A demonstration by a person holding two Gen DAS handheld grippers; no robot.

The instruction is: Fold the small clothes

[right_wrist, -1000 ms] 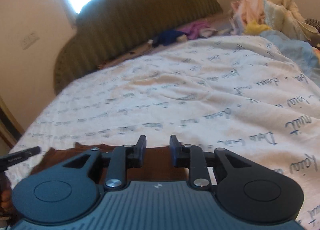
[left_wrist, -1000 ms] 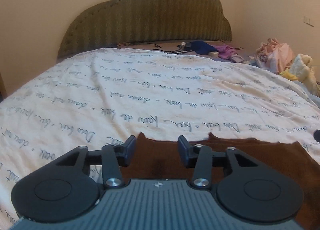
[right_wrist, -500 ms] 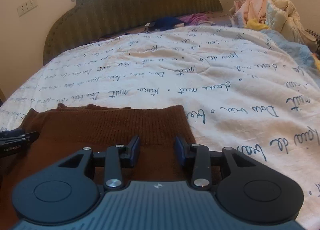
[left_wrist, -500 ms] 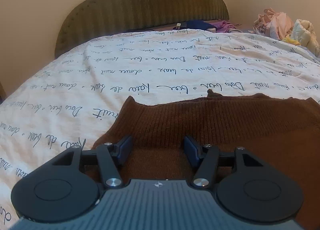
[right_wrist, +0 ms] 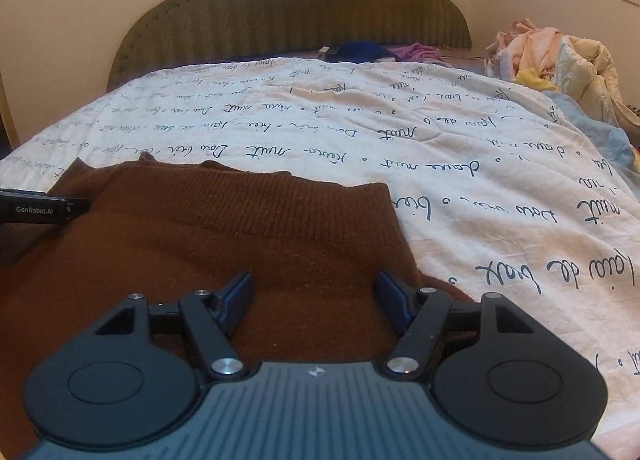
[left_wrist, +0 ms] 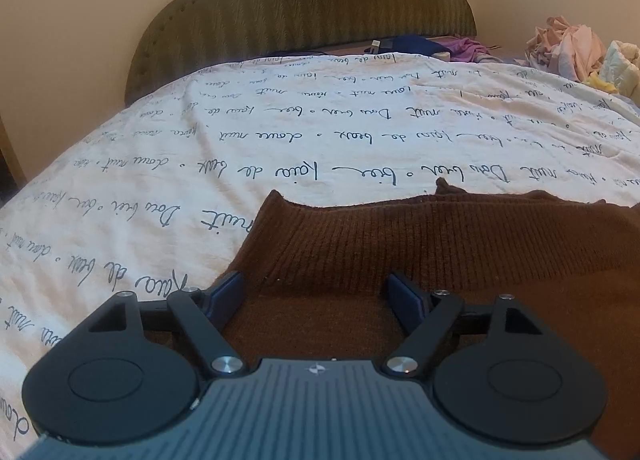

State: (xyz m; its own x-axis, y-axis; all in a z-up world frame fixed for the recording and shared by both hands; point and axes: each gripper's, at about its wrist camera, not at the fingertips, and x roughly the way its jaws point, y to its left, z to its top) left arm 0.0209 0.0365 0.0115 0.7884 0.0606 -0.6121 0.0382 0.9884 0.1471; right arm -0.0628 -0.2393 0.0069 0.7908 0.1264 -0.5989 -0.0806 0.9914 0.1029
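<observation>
Sweater (left_wrist: 460, 256) flat on bedspread (left_wrist: 320, 131), both hand-held grippers (left_wrist: 320, 296) (right_wrist: 316, 296) spread over it, jaws just opened, pinching nothing.

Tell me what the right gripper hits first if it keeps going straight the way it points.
Probably the brown knit garment: the right gripper, jaws open, angles down over it, with the ribbed band ahead.
</observation>
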